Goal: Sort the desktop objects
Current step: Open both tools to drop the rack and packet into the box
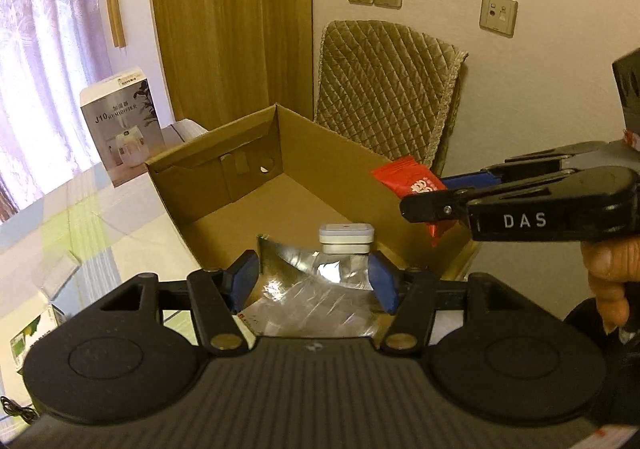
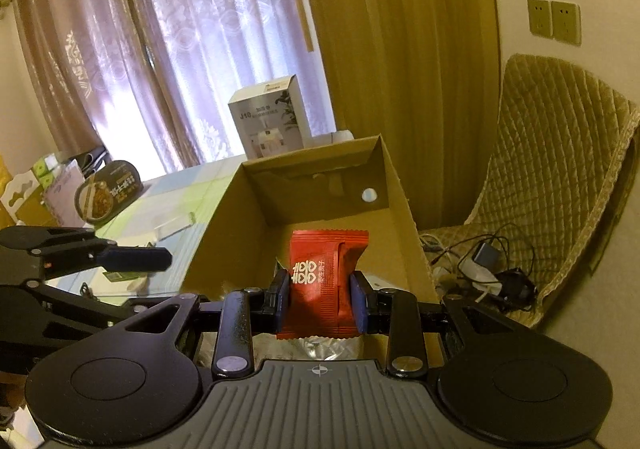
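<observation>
An open cardboard box (image 1: 320, 185) stands on the table, with a small white case (image 1: 346, 237) inside near its front wall. My left gripper (image 1: 314, 277) is shut on a crumpled silver foil bag (image 1: 316, 293), holding it at the box's near edge. My right gripper (image 2: 320, 289) is shut on a red snack packet (image 2: 320, 277) and holds it over the cardboard box (image 2: 320, 209). In the left wrist view the right gripper (image 1: 424, 193) reaches in from the right with the red snack packet (image 1: 408, 177) above the box's right rim. A hand grips its handle.
A grey humidifier carton (image 1: 120, 121) stands behind the box on the chequered tablecloth (image 1: 80, 217). A chair with a quilted cover (image 2: 560, 153) sits to the right, with chargers and cables (image 2: 488, 265) on its seat. A round food tub (image 2: 108, 193) lies at the table's far left.
</observation>
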A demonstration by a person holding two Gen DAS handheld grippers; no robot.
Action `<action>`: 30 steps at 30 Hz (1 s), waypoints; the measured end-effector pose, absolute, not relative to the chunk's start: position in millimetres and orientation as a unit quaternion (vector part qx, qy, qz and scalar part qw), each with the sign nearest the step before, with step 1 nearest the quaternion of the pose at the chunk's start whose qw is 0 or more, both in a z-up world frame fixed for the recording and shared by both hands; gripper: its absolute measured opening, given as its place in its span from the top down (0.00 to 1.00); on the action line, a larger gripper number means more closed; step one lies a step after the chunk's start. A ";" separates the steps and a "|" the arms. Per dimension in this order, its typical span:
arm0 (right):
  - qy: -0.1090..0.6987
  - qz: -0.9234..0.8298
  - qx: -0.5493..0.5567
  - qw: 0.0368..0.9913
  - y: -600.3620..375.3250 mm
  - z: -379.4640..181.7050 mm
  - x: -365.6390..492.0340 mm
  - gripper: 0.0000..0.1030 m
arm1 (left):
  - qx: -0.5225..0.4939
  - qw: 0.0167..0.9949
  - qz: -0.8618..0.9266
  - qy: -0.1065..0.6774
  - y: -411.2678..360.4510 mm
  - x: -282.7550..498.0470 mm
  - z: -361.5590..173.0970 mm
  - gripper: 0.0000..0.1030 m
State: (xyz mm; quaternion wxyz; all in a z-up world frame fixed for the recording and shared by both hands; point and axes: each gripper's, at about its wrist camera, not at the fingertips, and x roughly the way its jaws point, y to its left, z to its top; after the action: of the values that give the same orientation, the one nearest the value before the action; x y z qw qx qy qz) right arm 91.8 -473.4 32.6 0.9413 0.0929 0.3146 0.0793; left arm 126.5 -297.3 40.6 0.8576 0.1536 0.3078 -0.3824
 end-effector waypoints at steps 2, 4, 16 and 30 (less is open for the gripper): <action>0.318 0.081 0.093 0.940 -472.6 30.3 92.8 0.72 | 0.154 0.860 -0.378 0.306 -292.8 124.9 41.2 0.46; 0.320 0.083 0.093 0.939 -470.5 28.5 93.8 0.72 | 0.153 0.862 -0.373 0.306 -287.5 122.8 41.0 0.46; 0.296 0.087 0.120 0.944 -467.2 33.6 99.6 0.38 | 0.120 0.873 -0.351 0.317 -249.8 109.3 39.0 0.42; 0.306 0.113 0.135 0.936 -438.4 27.3 54.8 0.32 | 0.075 0.898 -0.273 0.335 -172.8 89.4 31.3 0.40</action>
State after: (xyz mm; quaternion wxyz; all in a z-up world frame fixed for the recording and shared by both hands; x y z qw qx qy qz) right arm 54.8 -438.4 27.3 0.9355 0.1353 0.3060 0.1133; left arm 89.4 -172.8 31.3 0.8984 0.0753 0.3354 -0.2734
